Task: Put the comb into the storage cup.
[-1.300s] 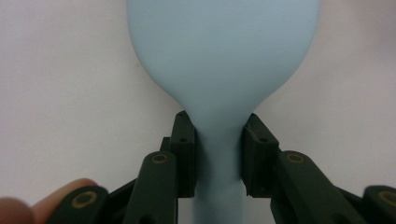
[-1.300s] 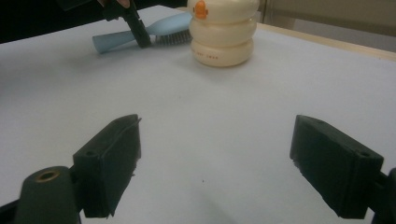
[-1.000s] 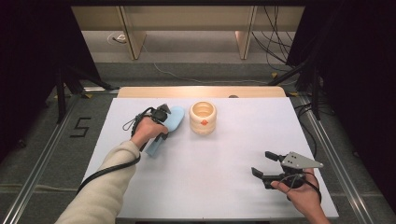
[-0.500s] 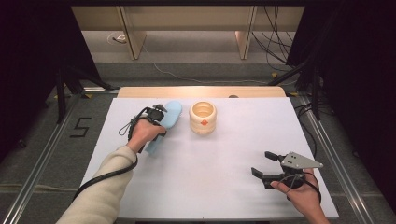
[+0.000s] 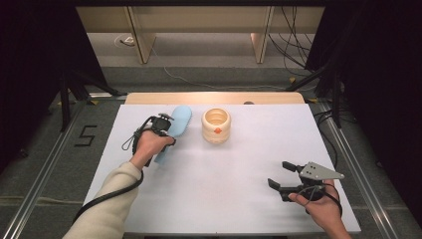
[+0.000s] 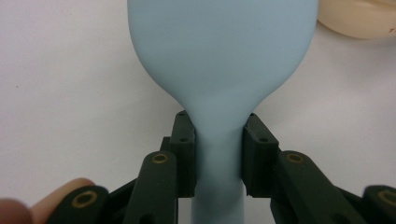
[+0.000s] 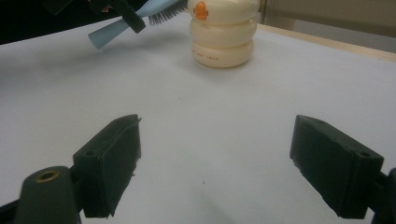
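A light blue brush (image 5: 177, 125) hangs tilted above the white table (image 5: 224, 199), its bristles facing down in the right gripper view (image 7: 161, 14). My left gripper (image 5: 164, 130) is shut on the brush's narrow handle (image 6: 219, 154), just below the wide head. To its right stands a cream, ribbed round holder (image 5: 216, 125) with an orange mark, open at the top; it also shows in the right gripper view (image 7: 223, 30). Near the front right, my right gripper (image 5: 280, 175) rests low over the table, open, with nothing between its jaws (image 7: 217, 168).
A wooden strip (image 5: 214, 97) runs along the table's far edge. Cables (image 5: 293, 45) lie on the floor behind. A "5" mark (image 5: 85, 135) is on the floor at the left. Metal rails (image 5: 358, 164) flank the table.
My left gripper has carried the brush a little farther back and lifted its head higher beside the cream holder. The right gripper has stayed put.
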`<state>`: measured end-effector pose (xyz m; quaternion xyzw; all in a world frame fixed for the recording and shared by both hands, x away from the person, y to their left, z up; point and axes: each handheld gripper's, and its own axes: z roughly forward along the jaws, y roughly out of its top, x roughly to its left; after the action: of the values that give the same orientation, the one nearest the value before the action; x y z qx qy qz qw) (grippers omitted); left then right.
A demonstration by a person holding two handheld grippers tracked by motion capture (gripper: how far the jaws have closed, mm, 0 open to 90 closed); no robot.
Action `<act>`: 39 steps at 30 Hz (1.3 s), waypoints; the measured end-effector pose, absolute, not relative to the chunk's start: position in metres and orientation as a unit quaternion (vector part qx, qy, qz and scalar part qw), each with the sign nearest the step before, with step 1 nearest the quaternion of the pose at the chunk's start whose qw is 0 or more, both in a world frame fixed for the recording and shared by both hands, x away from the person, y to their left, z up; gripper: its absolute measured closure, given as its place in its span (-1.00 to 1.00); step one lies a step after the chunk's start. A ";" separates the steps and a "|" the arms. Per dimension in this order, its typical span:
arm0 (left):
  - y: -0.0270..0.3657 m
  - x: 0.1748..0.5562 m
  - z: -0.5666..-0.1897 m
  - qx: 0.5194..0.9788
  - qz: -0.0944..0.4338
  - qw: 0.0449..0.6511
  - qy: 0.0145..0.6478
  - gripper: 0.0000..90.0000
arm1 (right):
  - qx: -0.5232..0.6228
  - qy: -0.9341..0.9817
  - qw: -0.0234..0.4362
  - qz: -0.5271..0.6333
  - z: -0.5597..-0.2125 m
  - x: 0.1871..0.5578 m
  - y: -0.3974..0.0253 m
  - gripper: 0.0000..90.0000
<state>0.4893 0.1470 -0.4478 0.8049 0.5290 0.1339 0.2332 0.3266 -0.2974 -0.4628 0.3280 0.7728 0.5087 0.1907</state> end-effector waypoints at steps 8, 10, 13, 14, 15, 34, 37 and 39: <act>0.149 0.478 -0.446 0.798 0.145 0.258 0.525 0.55 | 0.328 0.772 0.191 0.510 -0.462 0.326 -0.296 -0.62; 0.149 0.476 -0.445 0.797 0.145 0.264 0.523 0.55 | 0.328 0.772 0.192 0.510 -0.462 0.326 -0.296 -0.62; 0.150 0.473 -0.444 0.801 0.146 0.268 0.515 0.55 | 0.327 0.772 0.191 0.510 -0.463 0.326 -0.296 -0.62; 0.149 0.470 -0.444 0.801 0.149 0.272 0.513 0.55 | 0.328 0.771 0.192 0.510 -0.463 0.326 -0.296 -0.62; 0.149 0.470 -0.444 0.801 0.149 0.272 0.513 0.54 | 0.327 0.771 0.193 0.511 -0.462 0.326 -0.296 -0.62; 0.145 0.456 -0.434 0.803 0.164 0.290 0.494 0.55 | 0.324 0.770 0.194 0.515 -0.461 0.326 -0.297 -0.63; 0.143 0.454 -0.432 0.805 0.166 0.291 0.489 0.55 | 0.324 0.769 0.195 0.515 -0.461 0.326 -0.297 -0.63; 0.142 0.453 -0.430 0.806 0.170 0.294 0.485 0.55 | 0.325 0.770 0.195 0.514 -0.461 0.326 -0.297 -0.63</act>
<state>0.4529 0.1420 -0.4304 0.8056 0.4854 0.1698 0.2941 0.3256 -0.2966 -0.4612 0.3252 0.7696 0.5139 0.1945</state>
